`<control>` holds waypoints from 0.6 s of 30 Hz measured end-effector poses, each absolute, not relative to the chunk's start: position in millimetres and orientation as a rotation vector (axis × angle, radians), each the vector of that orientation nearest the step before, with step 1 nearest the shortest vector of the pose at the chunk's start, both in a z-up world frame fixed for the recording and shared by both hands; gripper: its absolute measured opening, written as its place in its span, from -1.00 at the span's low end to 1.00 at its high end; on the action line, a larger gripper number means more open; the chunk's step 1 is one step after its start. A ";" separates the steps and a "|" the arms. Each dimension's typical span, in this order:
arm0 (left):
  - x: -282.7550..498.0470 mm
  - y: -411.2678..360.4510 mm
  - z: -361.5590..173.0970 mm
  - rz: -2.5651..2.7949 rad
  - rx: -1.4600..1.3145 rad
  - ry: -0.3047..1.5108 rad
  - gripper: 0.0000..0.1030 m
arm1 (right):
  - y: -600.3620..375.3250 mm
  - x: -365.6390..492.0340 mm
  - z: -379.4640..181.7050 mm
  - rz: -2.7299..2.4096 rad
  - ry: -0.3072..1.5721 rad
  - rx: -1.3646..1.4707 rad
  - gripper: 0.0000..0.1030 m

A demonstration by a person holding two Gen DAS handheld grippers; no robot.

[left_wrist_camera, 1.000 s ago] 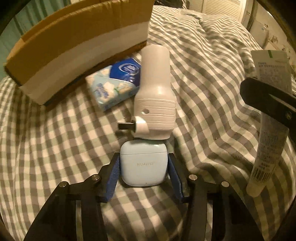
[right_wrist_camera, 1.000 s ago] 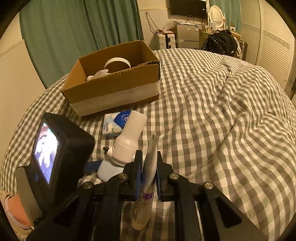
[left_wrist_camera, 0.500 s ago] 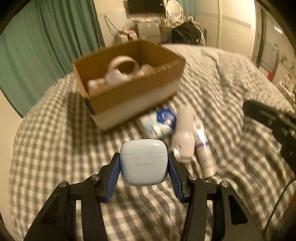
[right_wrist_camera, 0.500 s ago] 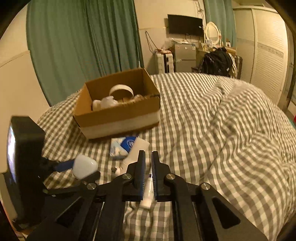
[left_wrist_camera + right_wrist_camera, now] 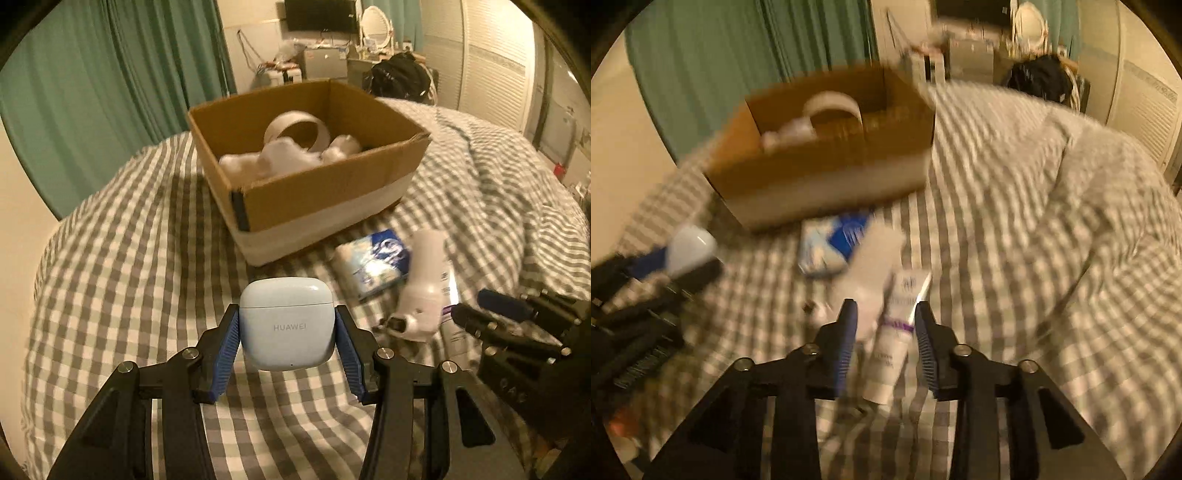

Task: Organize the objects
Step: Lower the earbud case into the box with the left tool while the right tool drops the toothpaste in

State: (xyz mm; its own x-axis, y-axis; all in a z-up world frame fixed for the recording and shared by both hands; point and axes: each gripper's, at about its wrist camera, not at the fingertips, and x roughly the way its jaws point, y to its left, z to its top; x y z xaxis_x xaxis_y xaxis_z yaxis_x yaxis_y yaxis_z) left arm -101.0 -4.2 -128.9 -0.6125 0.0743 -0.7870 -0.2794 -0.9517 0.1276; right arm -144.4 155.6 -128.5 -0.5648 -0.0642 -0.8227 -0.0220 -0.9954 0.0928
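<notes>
We hold pale blue earbud case (image 5: 287, 325) clamped between blue pads of left gripper (image 5: 287, 334), lifted clear above checked bedspread (image 5: 129, 266), short of cardboard box (image 5: 317, 192). Our right gripper (image 5: 884, 328) has jaws spread apart, gripping nothing; white tube (image 5: 895, 332) lies on bedspread below gap between them. White bottle (image 5: 424, 288) lies touching tube; tissue pack (image 5: 373, 260) just beside box. Right view blurred.
</notes>
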 end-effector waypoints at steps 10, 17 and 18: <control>-108.0 -10.9 -141.9 2.600 -1.320 0.310 -0.01 | 153.9 -166.9 -179.4 -2.669 -0.081 1.666 -0.48; -101.2 -13.2 -114.8 2.615 -1.236 0.279 -0.01 | 152.1 -136.4 -134.4 -2.786 -0.063 1.440 -0.50; -101.2 -13.0 -108.6 2.618 -1.218 0.274 -0.01 | 152.6 -132.2 -122.6 -2.803 -0.067 1.392 -0.50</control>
State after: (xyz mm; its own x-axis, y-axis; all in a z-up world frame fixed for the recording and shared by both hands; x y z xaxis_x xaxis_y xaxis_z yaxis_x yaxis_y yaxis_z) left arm -101.2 -13.0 -108.6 -0.6235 0.1377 -0.7696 -0.2939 -0.9534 0.0676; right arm -132.2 152.6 -122.6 -0.6046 -0.0292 -0.7960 -0.0088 -0.9990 0.0433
